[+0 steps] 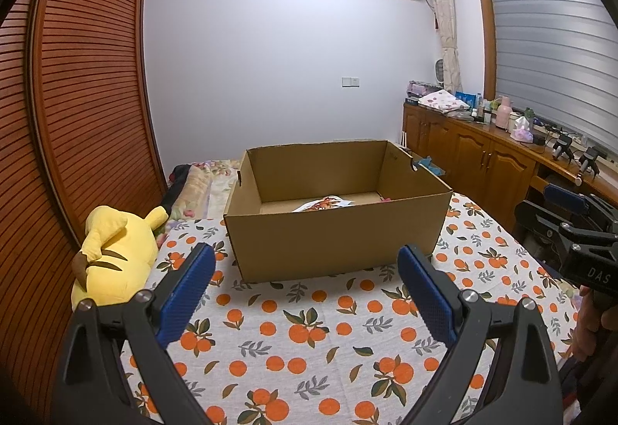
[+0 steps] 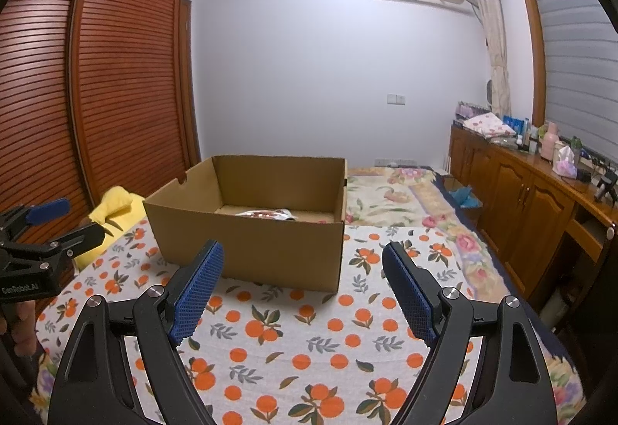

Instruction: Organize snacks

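A cardboard box (image 1: 336, 232) sits on the orange-print cloth (image 1: 309, 328) that covers the bed, and it serves as the landmark here. Inside it, against the floor near its front wall, lies a snack packet (image 1: 324, 203) with a white and orange-red printed face; only its top edge shows over the wall. No other snacks are visible outside the box.

The left tool (image 1: 307, 293) hovers in front of the box, released, with nothing between its blue pads. The right tool (image 2: 303, 293) hovers in front of the box too, toward its right corner, likewise spread wide and empty.

The packet looks like a thin film bag: light, soft, probably slick and easily crushed. I would judge a gentle pinch on a sealed edge or corner safest, rather than across the puffed middle.

Readable writing: "DAS" on the right tool's body as seen from the left wrist, and "GenRobot.AI" on the left tool's body as seen from the right wrist. The packet's print is too small to read.

A yellow plush toy (image 1: 116, 255) lies left of the box.
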`<state>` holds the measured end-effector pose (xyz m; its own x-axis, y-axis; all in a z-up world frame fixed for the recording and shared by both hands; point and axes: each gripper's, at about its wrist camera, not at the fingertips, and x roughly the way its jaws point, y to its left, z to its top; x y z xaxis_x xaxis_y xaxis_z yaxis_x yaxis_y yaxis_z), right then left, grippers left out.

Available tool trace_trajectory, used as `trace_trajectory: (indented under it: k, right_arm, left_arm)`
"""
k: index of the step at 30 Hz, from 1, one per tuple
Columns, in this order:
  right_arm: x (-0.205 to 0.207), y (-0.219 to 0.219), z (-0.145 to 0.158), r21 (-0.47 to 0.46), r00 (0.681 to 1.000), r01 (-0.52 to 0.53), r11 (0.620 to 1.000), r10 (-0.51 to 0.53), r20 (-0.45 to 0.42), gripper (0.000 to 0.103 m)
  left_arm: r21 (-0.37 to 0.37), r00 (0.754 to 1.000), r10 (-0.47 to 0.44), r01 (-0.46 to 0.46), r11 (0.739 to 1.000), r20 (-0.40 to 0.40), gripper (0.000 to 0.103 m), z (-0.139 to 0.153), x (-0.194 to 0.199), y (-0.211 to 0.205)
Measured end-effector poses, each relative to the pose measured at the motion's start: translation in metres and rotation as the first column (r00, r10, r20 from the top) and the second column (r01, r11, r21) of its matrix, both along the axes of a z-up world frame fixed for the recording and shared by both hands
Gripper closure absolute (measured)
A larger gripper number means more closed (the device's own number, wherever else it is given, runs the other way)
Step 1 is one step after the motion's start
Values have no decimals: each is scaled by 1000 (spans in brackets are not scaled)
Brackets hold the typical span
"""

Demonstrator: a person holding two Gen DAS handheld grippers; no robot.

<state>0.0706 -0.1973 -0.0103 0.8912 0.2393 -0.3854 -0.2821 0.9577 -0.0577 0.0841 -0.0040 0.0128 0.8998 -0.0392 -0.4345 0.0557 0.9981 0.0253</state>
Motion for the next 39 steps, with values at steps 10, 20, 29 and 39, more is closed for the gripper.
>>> trace_trajectory:
  k: [10,20,29,39]
  right_arm:
    - [0,-1,-2,1,1000,2,1000,-2,-4,17]
    - [0,-2,-2,1,1000,3,1000,-3,-3,17]
    - [0,-3,-3,3,1000,4,1000,-4,-7,17]
    - [0,-3,-3,3,1000,5,1000,-5,-7,17]
  left_arm:
    - [2,1000,0,0,1000,0,7,-1,0,0]
    - [3,1000,-1,1,1000,0,7,-1,0,0]
    - [-1,1000,-1,1,1000,0,7,-1,-1,0]
    - [-4,1000,-1,1,1000,1,7,-2,-1,0]
